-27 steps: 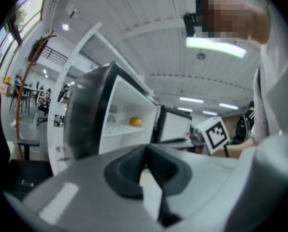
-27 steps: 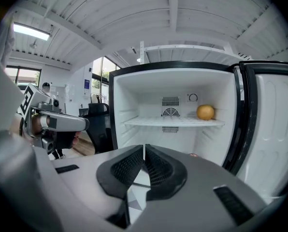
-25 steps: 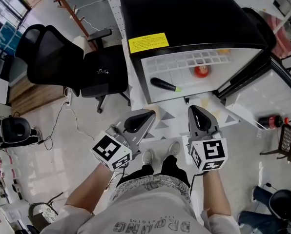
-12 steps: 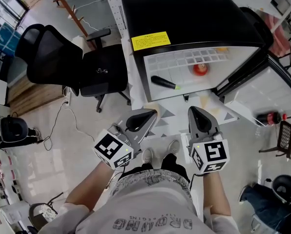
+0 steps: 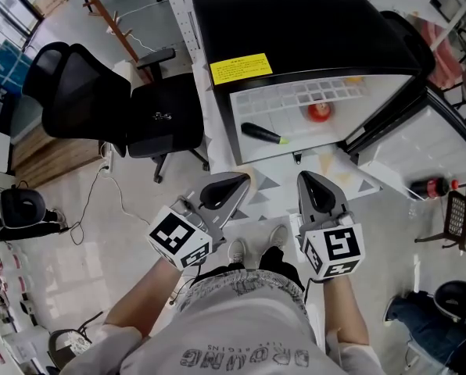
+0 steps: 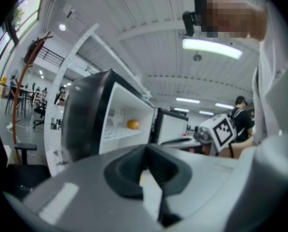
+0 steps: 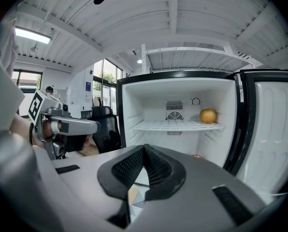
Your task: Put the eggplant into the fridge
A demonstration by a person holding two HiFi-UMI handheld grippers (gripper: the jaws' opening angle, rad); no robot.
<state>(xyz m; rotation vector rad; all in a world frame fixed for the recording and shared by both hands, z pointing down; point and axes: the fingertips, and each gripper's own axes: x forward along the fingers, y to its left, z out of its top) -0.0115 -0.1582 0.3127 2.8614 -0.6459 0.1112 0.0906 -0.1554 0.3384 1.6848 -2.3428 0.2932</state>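
Observation:
The dark eggplant (image 5: pixel 261 133) with a yellow-green tip lies on a white shelf inside the open black fridge (image 5: pixel 295 22). A red fruit (image 5: pixel 320 112) sits further right on the same shelf. My left gripper (image 5: pixel 238 180) and right gripper (image 5: pixel 306 177) hover side by side in front of the fridge, both shut and empty, apart from the eggplant. In the right gripper view my shut right gripper (image 7: pixel 144 150) faces the fridge interior, with a round orange fruit (image 7: pixel 208 115) on the upper shelf. In the left gripper view the left gripper (image 6: pixel 147 150) is shut too.
The fridge door (image 5: pixel 424 143) stands open to the right, with a cola bottle (image 5: pixel 431 188) in its rack. A black office chair (image 5: pixel 108 104) stands left of the fridge. A cable runs over the floor at the left. The person's shoes are below the grippers.
Both grippers stay where they were in front of the fridge. The eggplant and the red fruit have not moved.

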